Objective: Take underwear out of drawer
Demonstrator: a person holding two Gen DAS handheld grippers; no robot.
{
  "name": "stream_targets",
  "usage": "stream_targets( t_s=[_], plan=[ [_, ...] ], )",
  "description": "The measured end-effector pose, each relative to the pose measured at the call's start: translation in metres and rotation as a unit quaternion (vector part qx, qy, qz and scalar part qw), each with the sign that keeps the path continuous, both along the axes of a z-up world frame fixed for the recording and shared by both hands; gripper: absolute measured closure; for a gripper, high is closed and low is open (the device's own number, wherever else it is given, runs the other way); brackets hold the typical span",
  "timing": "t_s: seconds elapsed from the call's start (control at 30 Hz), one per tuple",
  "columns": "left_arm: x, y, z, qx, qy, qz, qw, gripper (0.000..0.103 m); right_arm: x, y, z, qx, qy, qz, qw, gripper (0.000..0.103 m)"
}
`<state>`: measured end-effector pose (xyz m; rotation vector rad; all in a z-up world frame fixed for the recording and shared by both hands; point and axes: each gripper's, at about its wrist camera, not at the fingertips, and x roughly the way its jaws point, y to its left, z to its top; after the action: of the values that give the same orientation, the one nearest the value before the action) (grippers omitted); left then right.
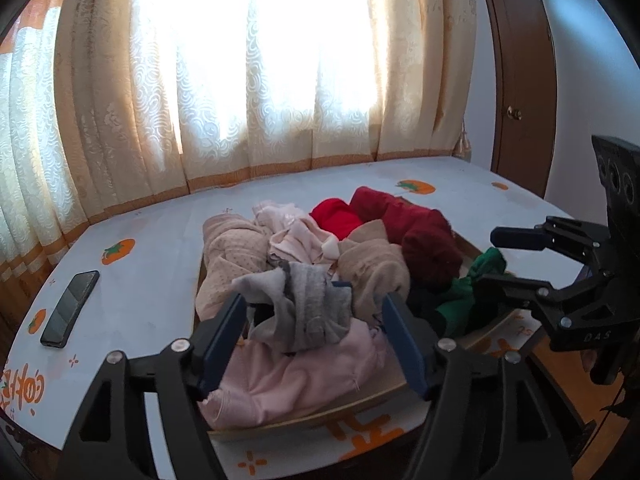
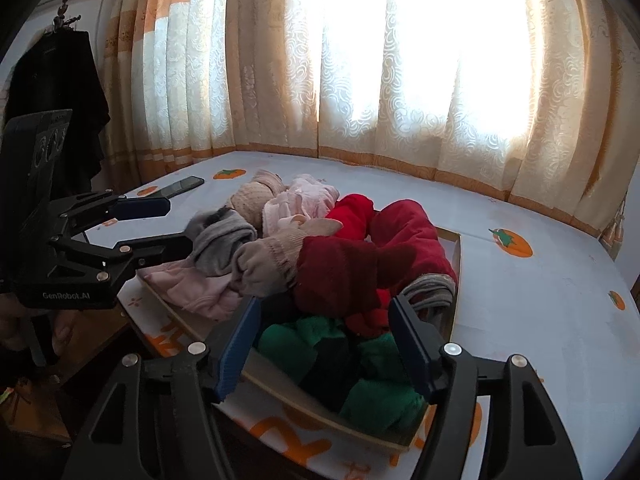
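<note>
step: reaching, nothing lifted | my left gripper (image 1: 312, 312) spread around grey garment (image 1: 304, 304) | right gripper (image 2: 322, 340) spread over drawer (image 2: 454, 276) | next: I pinch the grey and lift

Both wrist views close over drawer (image 1: 308, 426)

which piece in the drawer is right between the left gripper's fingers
The grey garment, lying atop the pale pink one at the drawer's near end. The left gripper is open around it; red and green pieces lie farther right.
</note>
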<state>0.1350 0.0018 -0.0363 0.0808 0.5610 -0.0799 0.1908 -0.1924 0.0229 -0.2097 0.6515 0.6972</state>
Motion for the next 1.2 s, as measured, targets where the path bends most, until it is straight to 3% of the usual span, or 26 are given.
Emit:
stream_targets(
  t_s=[0.47, 1.2],
  plan=[
    [-0.052, 0.004, 0.014, -0.019, -0.043, 0.007, 0.9989, 0.022, -0.051, -0.028, 0.023, 0.054, -0.036, -0.016, 0.998, 0.028],
    [-0.066, 0.003, 0.019, -0.015, -0.057, 0.012, 0.9982, 0.016, -0.064, -0.032, 0.03, 0.074, -0.05, -0.013, 0.996, 0.027]
  ],
)
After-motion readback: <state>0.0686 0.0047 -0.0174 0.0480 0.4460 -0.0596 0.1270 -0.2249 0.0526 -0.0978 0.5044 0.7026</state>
